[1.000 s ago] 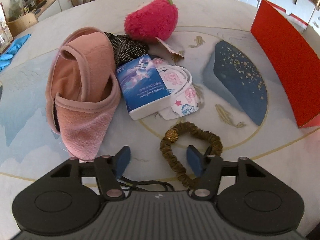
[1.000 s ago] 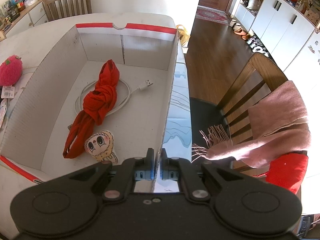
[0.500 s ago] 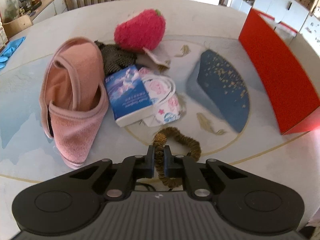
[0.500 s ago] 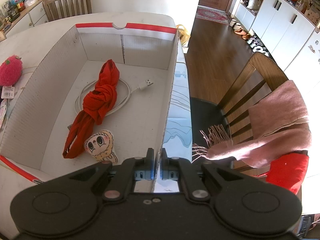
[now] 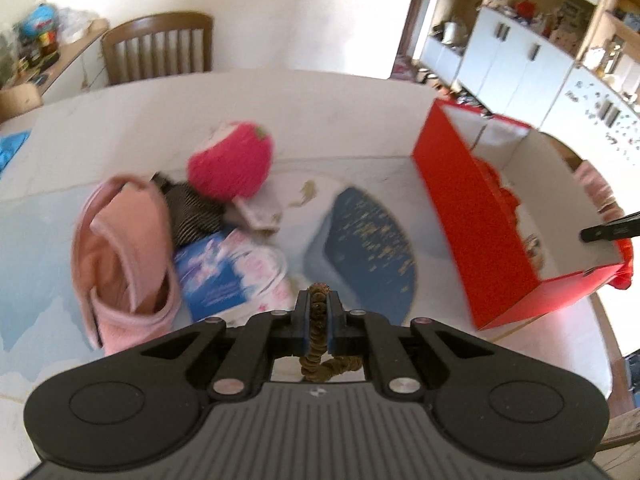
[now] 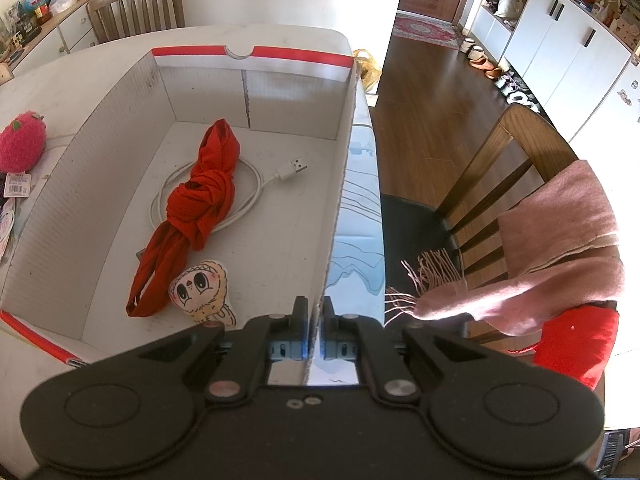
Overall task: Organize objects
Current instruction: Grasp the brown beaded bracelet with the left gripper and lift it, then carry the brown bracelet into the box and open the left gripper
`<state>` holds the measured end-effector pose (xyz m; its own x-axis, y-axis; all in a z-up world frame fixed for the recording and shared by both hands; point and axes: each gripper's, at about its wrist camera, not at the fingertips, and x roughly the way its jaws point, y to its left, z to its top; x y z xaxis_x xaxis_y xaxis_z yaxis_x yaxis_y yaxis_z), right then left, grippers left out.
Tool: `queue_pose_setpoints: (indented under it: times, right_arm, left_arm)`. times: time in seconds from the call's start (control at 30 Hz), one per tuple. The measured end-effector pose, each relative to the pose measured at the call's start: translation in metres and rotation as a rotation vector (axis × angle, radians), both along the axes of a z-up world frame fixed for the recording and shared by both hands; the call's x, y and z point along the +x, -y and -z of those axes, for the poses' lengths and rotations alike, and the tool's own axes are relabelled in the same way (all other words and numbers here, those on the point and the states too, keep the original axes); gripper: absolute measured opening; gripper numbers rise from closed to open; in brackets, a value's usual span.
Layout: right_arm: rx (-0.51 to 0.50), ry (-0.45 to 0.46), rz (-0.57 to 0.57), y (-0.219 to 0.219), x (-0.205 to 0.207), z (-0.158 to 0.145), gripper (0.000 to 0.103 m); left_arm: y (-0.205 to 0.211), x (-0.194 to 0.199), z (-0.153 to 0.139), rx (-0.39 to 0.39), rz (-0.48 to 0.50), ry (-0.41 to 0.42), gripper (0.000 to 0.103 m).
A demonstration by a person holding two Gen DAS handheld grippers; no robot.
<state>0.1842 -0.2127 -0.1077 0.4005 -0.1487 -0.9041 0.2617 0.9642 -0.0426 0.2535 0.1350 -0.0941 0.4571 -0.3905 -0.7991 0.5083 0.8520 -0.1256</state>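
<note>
My left gripper is shut on a brown scrunchie, which hangs off the table between the pads. Below and beyond it lie a pink cloth, a blue tissue pack, a floral mask, a black dotted item and a pink plush strawberry. The red box stands to the right. My right gripper is shut on the box's right wall. Inside the box lie a red knotted cloth, a white USB cable and a small cartoon plush.
The table's right edge runs just beside the box. A wooden chair draped with a pink scarf stands to the right. Another chair sits at the far side. A blue cloth lies at the far left.
My left gripper shut on the brown scrunchie and lifted it off the table, tilting up so the box comes into view. The right gripper kept still on the box wall.
</note>
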Motion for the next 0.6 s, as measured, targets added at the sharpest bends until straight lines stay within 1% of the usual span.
queue_pose_setpoints:
  times: [0.17, 0.3, 0.47, 0.6]
  right_arm:
    - [0.003, 0.0, -0.004, 0.0, 0.0, 0.0, 0.005]
    - [0.008, 0.003, -0.008, 0.001, 0.0, 0.0, 0.005]
    - [0.014, 0.006, -0.013, 0.002, -0.001, 0.0, 0.005]
    - [0.019, 0.009, -0.017, 0.004, -0.002, 0.0, 0.005]
  left_arm:
    - [0.023, -0.001, -0.021, -0.04, 0.071, 0.02, 0.006]
    - [0.047, -0.002, -0.038, -0.056, 0.139, 0.052, 0.006]
    - [0.082, -0.001, -0.06, -0.081, 0.226, 0.081, 0.006]
    - [0.114, -0.003, -0.07, -0.092, 0.302, 0.102, 0.006]
